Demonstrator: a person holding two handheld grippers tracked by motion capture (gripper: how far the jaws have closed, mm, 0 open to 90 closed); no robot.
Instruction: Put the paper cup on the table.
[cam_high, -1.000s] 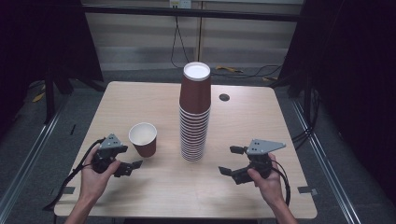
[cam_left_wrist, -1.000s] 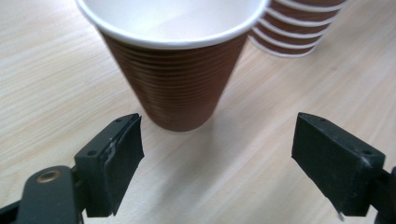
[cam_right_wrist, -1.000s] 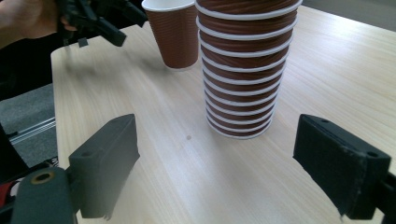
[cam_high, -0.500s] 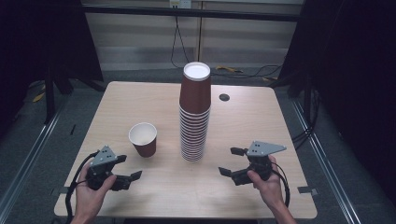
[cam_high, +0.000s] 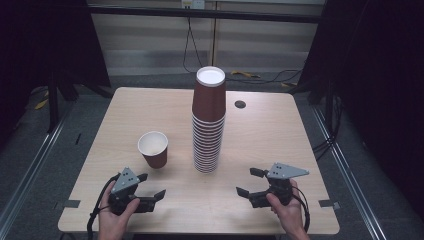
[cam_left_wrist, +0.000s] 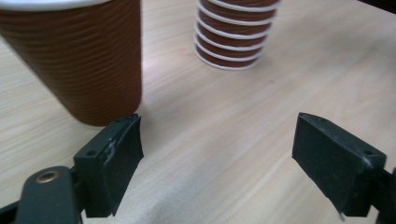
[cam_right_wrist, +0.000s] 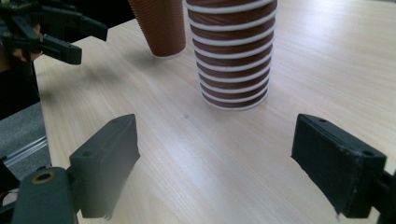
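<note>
High view: single brown cup (cam_high: 153, 149) standing upright on the table (cam_high: 280, 135), left of the tall cup stack (cam_high: 209, 120) — apart from it. Left gripper (cam_high: 151, 186) sitting just beside and below the cup, jaws having just been opening, gaping, nothing between. Right gripper (cam_high: 250, 182) resting well apart — jaws spread, empty.

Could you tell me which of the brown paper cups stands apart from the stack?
The single cup left of the tall stack: it stands upright alone on the table, mouth open, nearest the left tongs.
</note>
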